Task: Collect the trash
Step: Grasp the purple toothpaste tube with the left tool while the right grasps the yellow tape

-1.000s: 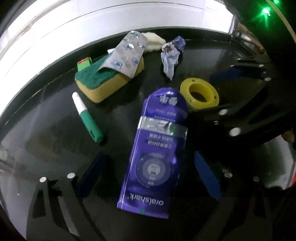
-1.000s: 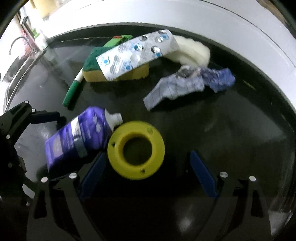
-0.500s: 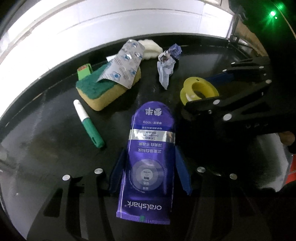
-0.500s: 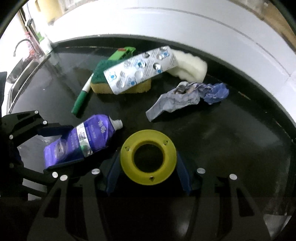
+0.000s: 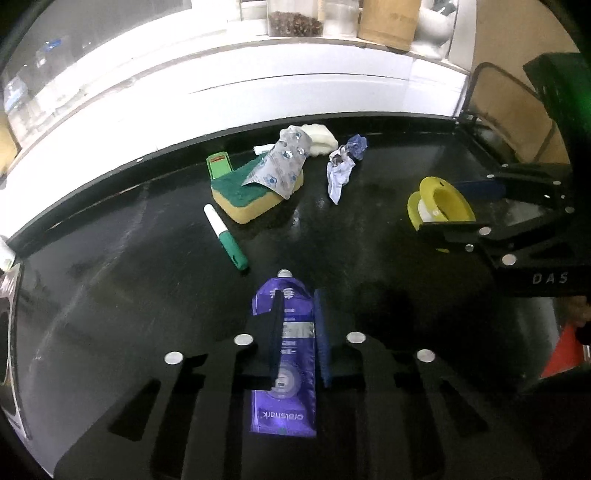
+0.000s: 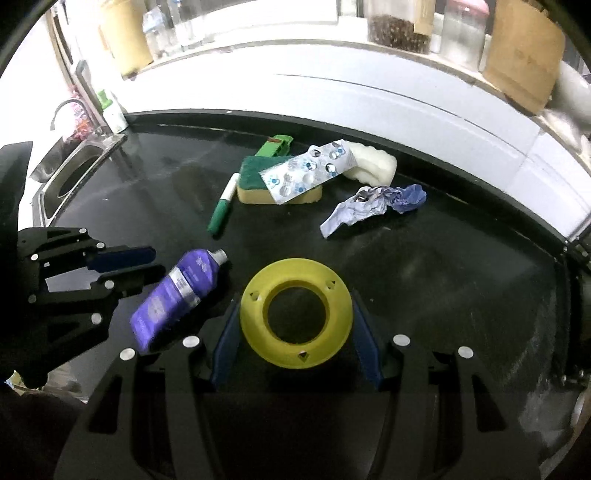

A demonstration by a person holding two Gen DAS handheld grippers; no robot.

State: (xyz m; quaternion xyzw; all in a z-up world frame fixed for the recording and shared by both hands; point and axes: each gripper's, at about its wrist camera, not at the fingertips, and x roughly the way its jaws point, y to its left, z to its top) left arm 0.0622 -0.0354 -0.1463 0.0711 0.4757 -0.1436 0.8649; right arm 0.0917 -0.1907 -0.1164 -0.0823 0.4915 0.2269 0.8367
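We see a glossy black counter (image 6: 461, 280) with a raised black lip along its far edge, backed by a white wall band. Above that runs a pale ledge carrying 1 clear jar (image 6: 397, 26) of dark granules, other clear containers whose contents we cannot make out, and brown cardboard-coloured pieces. At the counter's far left corner sits a steel sink (image 6: 70, 177) with a curved tap; its basin looks dark and we cannot tell what is in it.

Near the far edge lies a yellow sponge (image 5: 255, 192) with a green top, a silver blister pack (image 5: 284, 166) leaning on it, a white foam lump (image 6: 373, 166) just behind, and a green clip (image 5: 219, 166) at the sponge's left. A green-and-white marker (image 5: 225, 236) lies in front of the sponge. A crumpled blue-grey wrapper (image 6: 369, 210) lies to the right.

The left gripper (image 5: 295, 332) has just been closing, and its blue pads now pinch the purple toothpaste tube (image 5: 286, 369), cap end pointing away. The right gripper (image 6: 295, 328) clamps the yellow tape spool (image 6: 295, 317) between its pads, above the counter's near middle.
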